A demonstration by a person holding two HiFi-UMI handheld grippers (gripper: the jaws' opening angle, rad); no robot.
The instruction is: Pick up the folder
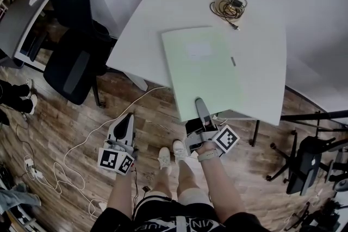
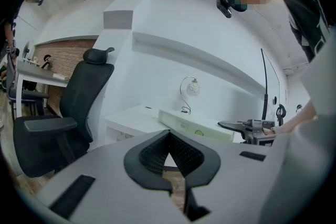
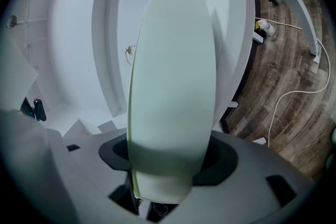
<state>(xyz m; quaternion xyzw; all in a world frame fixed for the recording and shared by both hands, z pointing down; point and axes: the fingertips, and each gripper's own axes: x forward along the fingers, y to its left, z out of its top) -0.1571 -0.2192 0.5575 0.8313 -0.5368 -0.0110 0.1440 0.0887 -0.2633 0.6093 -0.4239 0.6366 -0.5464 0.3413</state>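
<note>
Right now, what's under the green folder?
White table under most of the folder; its near end overhangs wood floor, between the right tongs. Anything lying beneath it is covered.

Right gripper (image 3: 166, 162): pale green folder (image 3: 173, 81) stands edgewise between the jaws, filling mid-frame. Pads appear to bear on both faces; contact is partly masked. White table (image 3: 231, 50) behind. Wood floor (image 3: 289, 50) at right, white cable (image 3: 283, 98) lying across it.
</note>
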